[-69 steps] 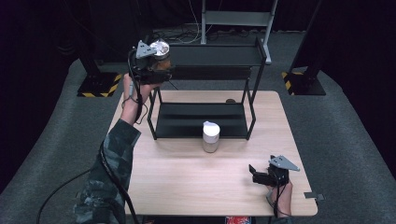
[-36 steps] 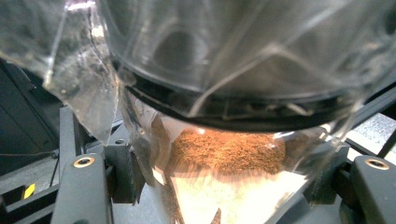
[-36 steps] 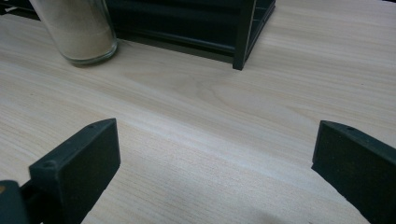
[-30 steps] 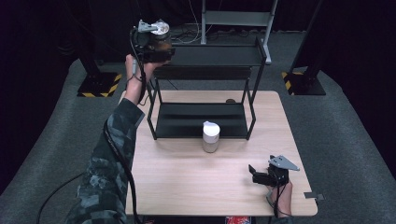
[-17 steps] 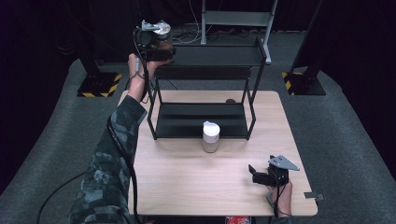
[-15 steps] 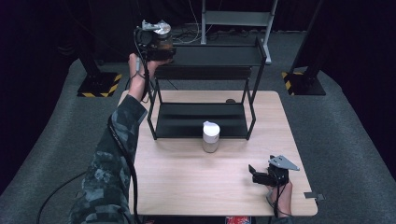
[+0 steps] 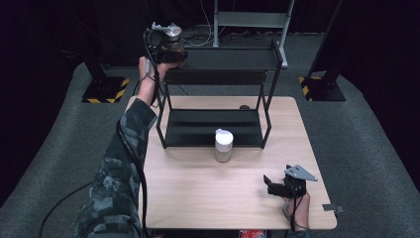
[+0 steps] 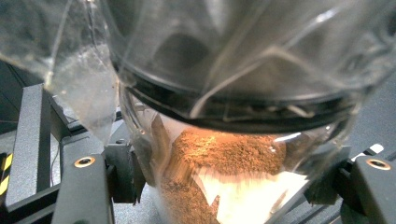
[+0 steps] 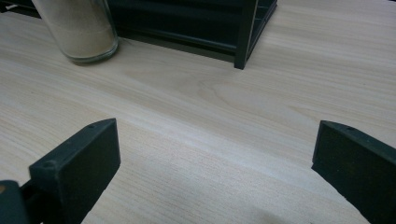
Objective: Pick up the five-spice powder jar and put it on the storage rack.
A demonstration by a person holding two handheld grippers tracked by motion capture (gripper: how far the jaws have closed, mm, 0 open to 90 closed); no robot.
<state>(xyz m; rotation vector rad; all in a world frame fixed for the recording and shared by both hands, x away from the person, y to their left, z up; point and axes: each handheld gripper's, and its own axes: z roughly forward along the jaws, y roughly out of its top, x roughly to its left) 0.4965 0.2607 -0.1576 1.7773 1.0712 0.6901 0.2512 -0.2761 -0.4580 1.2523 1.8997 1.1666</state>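
Note:
My left gripper [image 7: 179, 55] is raised at the left end of the black rack's top shelf [image 7: 228, 58], shut on a clear jar [image 8: 224, 154] of brown powder. In the left gripper view the jar sits between both jaws, close against the camera. A second jar [image 7: 223, 145] with a white lid and pale powder stands on the table in front of the rack's lower shelf [image 7: 213, 126]; its base shows as a glass jar [image 9: 79, 30] in the right gripper view. My right gripper [image 7: 270, 184] rests open near the table's front right, nothing between its jaws [image 9: 212, 154].
The black two-tier rack [image 7: 267, 99] stands at the back of the wooden table [image 7: 198, 198]. A small dark object [image 7: 244, 106] lies on the table behind the rack. A metal frame [image 7: 252, 20] and stand bases with yellow-black stripes [image 7: 104, 94] are on the floor beyond.
My left gripper has carried the brown-powder jar up and rightward, to the left end of the top shelf. The right gripper and the white-lidded jar have stayed put.

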